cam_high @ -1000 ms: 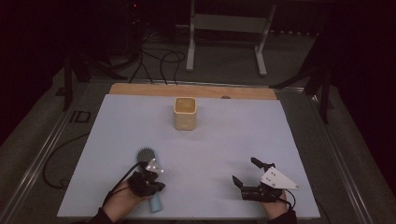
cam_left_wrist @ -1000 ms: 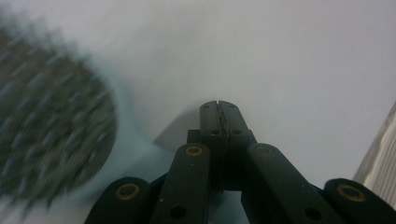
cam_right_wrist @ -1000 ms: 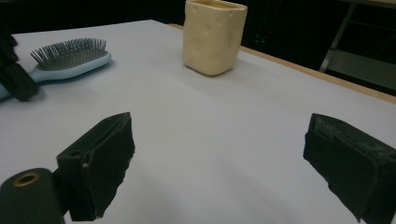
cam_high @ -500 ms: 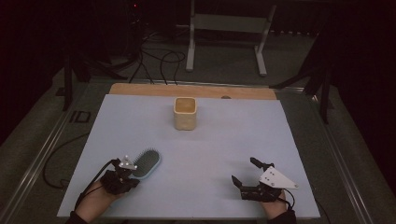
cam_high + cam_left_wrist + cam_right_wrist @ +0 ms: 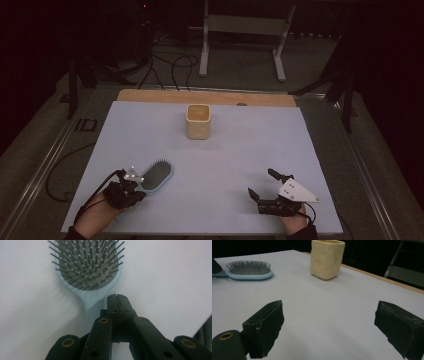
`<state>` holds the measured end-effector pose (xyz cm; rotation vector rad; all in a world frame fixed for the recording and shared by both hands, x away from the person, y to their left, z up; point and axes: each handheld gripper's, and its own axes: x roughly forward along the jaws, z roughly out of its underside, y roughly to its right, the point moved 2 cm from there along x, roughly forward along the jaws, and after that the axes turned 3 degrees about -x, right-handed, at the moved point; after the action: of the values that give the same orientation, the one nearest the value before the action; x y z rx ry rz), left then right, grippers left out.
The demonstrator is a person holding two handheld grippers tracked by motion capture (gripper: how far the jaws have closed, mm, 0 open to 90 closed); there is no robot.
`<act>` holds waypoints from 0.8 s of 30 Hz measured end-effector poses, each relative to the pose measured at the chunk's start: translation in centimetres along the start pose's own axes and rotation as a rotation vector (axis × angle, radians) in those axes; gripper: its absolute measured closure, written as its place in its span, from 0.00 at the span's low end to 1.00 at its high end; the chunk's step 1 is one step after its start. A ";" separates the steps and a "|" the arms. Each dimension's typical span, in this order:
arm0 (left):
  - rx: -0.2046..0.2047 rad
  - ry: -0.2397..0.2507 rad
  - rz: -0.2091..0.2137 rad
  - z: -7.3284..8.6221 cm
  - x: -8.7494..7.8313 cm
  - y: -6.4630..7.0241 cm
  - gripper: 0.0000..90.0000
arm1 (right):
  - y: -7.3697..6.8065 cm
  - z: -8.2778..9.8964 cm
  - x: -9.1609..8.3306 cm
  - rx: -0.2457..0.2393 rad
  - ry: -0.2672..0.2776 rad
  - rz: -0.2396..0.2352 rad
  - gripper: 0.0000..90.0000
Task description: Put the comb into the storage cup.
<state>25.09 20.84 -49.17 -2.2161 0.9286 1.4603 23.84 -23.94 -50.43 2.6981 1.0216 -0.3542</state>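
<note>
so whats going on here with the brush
A person works two hand-held grippers at a table. The left gripper is shut on the handle of a light-blue hairbrush, which lies bristles up. The right gripper sits open with nothing between its jaws. A cream cup stands farther back.

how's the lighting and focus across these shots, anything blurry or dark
High view: the table is evenly lit, the room behind nearly black. Left gripper view: the hairbrush bristles are sharp, and it casts a soft shadow to its left. Right gripper view: the cream cup and the brush are clear, while the near jaws look soft.
</note>
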 end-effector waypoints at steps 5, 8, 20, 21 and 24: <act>-0.004 0.009 -0.013 0.2 -1.2 -0.3 1.00 | 0.0 0.0 0.0 -0.003 -0.001 0.000 0.09; -0.029 0.004 -0.020 0.6 -1.6 -0.5 1.00 | 0.0 0.0 0.0 -0.003 -0.001 0.003 0.09; -0.060 -0.044 -0.067 0.8 -3.0 -1.7 0.73 | -0.1 0.0 0.1 0.000 -0.005 0.005 0.09; -0.066 -0.046 -0.065 0.7 -3.1 -1.7 0.73 | -0.1 0.0 0.1 0.000 -0.005 0.005 0.09; -0.067 -0.064 -0.071 0.3 -3.1 -1.9 0.64 | -0.1 0.0 0.1 -0.001 -0.004 0.005 0.09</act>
<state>25.32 23.50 -46.64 -2.2119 0.7830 1.5411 23.86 -23.78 -50.45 2.6975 1.0139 -0.3577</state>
